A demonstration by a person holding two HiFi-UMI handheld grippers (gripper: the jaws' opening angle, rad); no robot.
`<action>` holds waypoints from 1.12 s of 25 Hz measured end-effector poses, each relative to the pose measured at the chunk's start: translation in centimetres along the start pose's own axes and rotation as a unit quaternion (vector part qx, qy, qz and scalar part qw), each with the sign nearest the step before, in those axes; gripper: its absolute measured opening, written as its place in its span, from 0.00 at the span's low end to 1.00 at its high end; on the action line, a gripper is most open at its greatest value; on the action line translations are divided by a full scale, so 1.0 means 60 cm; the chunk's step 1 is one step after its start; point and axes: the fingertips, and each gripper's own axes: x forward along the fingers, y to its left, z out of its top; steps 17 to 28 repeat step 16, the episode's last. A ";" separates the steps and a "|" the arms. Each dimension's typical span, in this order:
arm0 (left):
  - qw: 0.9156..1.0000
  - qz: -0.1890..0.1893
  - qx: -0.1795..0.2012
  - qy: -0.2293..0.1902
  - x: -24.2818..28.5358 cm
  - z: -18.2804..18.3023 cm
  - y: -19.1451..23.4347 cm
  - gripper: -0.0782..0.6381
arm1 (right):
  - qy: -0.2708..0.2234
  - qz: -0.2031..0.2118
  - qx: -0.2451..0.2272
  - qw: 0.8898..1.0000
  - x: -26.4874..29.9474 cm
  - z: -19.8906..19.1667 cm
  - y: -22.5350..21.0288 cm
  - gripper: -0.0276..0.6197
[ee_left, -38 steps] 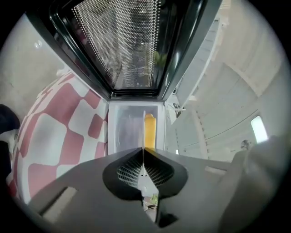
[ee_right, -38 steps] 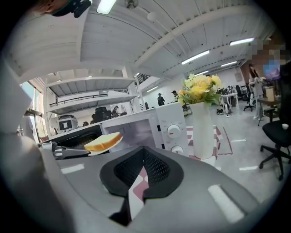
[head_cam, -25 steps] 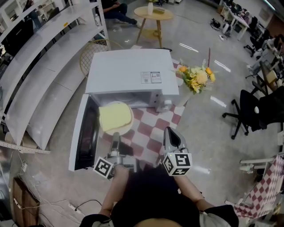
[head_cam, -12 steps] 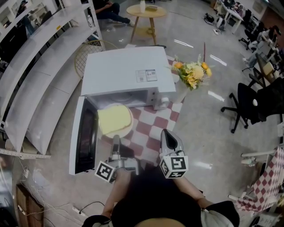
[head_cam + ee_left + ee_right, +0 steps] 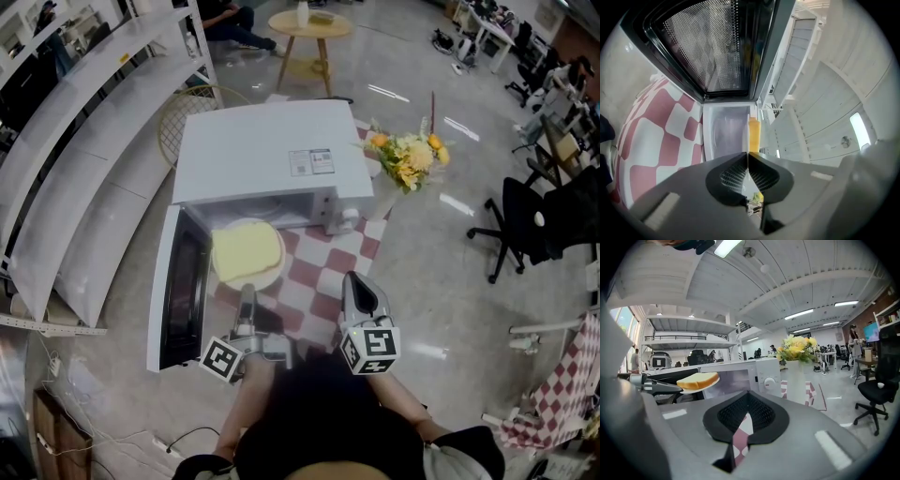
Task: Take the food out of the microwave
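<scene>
A slice of yellow bread (image 5: 246, 250) lies on a white plate (image 5: 265, 279), held just outside the open white microwave (image 5: 272, 155), over the red-and-white checked cloth (image 5: 314, 281). My left gripper (image 5: 247, 292) is shut on the plate's near rim. In the left gripper view its jaws (image 5: 748, 152) clamp the plate (image 5: 746, 133) edge-on, with the bread (image 5: 753, 133) beside it. My right gripper (image 5: 361, 281) hovers to the right over the cloth, shut and empty (image 5: 748, 392). From the right gripper view the bread (image 5: 697, 379) and plate hang in front of the microwave (image 5: 754, 373).
The microwave door (image 5: 178, 286) stands swung open to the left. A vase of yellow flowers (image 5: 408, 155) is right of the microwave. White curved shelves (image 5: 84, 159) run along the left; a black office chair (image 5: 525, 225) stands on the floor to the right.
</scene>
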 end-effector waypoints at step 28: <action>1.000 0.011 0.006 0.011 0.010 0.005 0.010 0.14 | 0.009 0.004 0.001 1.000 0.017 -0.008 0.002 0.04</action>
